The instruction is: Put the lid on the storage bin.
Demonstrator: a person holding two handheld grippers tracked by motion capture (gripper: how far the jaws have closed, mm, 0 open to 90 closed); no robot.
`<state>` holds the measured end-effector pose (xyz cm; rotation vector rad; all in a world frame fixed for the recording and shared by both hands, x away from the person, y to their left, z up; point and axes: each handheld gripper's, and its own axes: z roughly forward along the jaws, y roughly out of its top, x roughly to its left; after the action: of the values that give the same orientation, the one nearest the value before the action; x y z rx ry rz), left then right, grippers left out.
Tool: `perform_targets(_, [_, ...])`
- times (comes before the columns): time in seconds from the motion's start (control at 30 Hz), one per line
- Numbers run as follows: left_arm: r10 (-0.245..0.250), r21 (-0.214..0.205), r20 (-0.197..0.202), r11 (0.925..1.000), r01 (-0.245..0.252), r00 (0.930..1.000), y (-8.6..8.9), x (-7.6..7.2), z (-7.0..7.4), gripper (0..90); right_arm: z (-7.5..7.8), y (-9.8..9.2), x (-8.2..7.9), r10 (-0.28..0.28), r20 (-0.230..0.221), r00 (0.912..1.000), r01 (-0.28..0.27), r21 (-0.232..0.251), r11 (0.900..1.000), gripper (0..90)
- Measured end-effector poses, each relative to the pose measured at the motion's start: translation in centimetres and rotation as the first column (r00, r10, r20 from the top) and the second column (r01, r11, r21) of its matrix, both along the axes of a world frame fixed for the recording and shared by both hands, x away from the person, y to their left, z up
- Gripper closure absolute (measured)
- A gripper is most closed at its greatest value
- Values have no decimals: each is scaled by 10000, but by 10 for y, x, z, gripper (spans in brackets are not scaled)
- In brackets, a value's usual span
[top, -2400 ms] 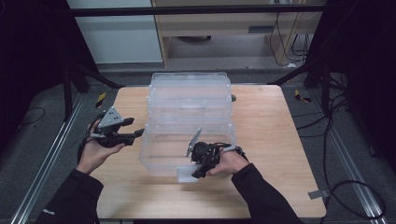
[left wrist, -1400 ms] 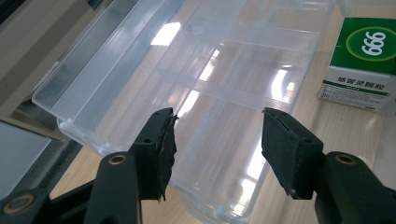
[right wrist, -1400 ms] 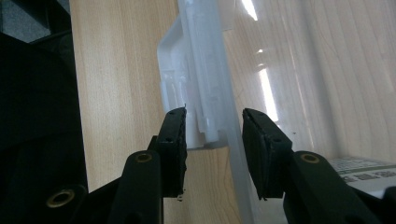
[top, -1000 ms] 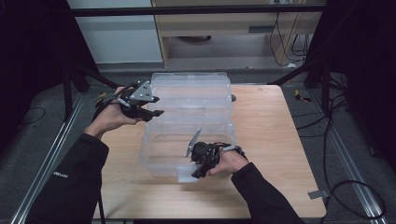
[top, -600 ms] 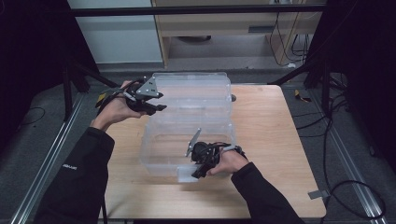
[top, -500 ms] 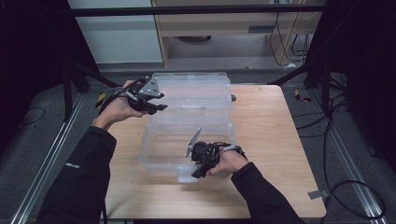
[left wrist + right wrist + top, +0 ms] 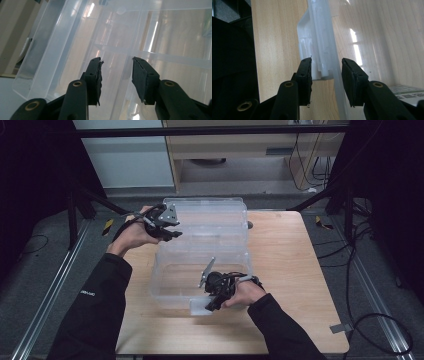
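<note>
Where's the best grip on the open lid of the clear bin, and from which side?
Grip the lid on its left edge, coming from the left: it is thin, exposed, and stands by the open left gripper. Its broad clear panel looks too wide for the jaws.

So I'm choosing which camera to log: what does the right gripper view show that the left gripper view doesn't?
The right gripper view shows the box's white latch between open jaws, with the wooden table behind. The left gripper view shows the lid from close up, past its own open jaws. Both show the clear plastic box.
</note>
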<state>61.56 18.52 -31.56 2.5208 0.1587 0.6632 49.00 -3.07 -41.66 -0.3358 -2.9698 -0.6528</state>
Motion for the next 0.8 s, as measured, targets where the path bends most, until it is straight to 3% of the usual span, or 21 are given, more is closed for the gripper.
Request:
perform_targets(0.13, [-120, 215, -215, 9997, 125, 9997, -2, 1, -1, 635, 0, 0, 0, 3, 2, 10000, -3, -4, 10000, 611])
perform_targets(0.5, [-407, 650, -294, 9970, 425, 9987, -9, -3, 2, 771, 0, 1, 0, 27, 29, 10000, -27, -16, 10000, 617])
perform_targets(0.6, [-483, 804, -451, 9954, 519, 9978, -11, -4, 4, 792, 0, 3, 0, -85, 170, 9998, 83, 123, 9999, 689])
perform_targets(0.73, [-605, 1356, -438, 9886, 660, 9972, -12, -6, 7, 817, 1, 4, 0, -62, 147, 9999, 64, -77, 10000, 690])
perform_targets(0.8, [-615, 1409, -458, 9877, 674, 9971, -12, -6, 7, 822, 1, 4, -1, -86, 115, 9999, 88, -123, 9999, 689])
